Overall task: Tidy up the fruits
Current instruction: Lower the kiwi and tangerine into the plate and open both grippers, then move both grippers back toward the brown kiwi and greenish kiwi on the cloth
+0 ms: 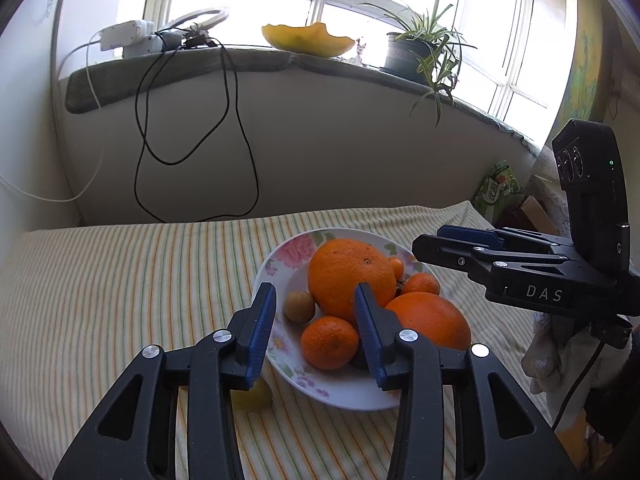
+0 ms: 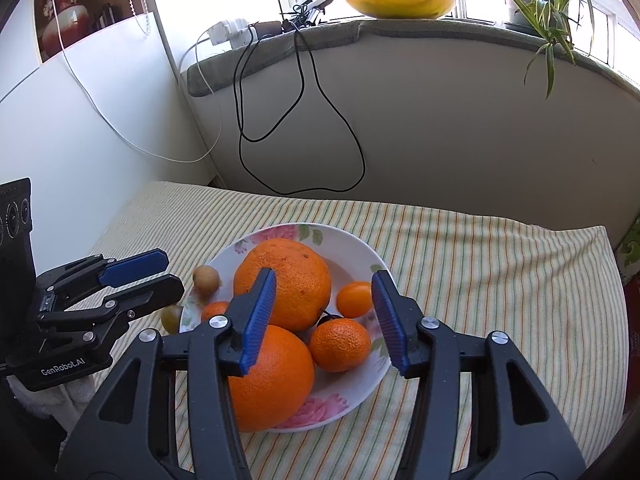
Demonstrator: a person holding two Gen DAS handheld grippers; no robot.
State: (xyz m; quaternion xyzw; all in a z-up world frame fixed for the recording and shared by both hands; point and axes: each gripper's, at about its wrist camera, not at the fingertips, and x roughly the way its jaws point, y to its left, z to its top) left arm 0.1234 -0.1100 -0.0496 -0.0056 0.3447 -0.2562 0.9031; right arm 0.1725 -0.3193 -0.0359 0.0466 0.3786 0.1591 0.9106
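A floral plate (image 1: 348, 396) (image 2: 352, 248) on the striped cloth holds two large oranges (image 1: 348, 276) (image 2: 272, 376), several mandarins (image 1: 329, 342) (image 2: 340, 344) and a small brown longan (image 1: 299, 306) (image 2: 206, 278). A small yellow-green fruit (image 1: 252, 396) (image 2: 172, 317) lies on the cloth by the plate's left rim. My left gripper (image 1: 314, 288) hovers open over the plate's near-left side, its pads touching nothing. My right gripper (image 2: 324, 274) hovers open over the plate's near-right side, also holding nothing. Each gripper shows at the edge of the other's view (image 1: 430, 240) (image 2: 174, 272).
A wall rises just behind the cloth-covered table (image 1: 120, 280), with black cables (image 1: 240, 140) hanging from the windowsill. On the sill stand a yellow bowl (image 1: 308, 40), a potted plant (image 1: 416, 52) and a power strip (image 1: 128, 36). Green packaging (image 1: 496, 188) sits at the table's far right.
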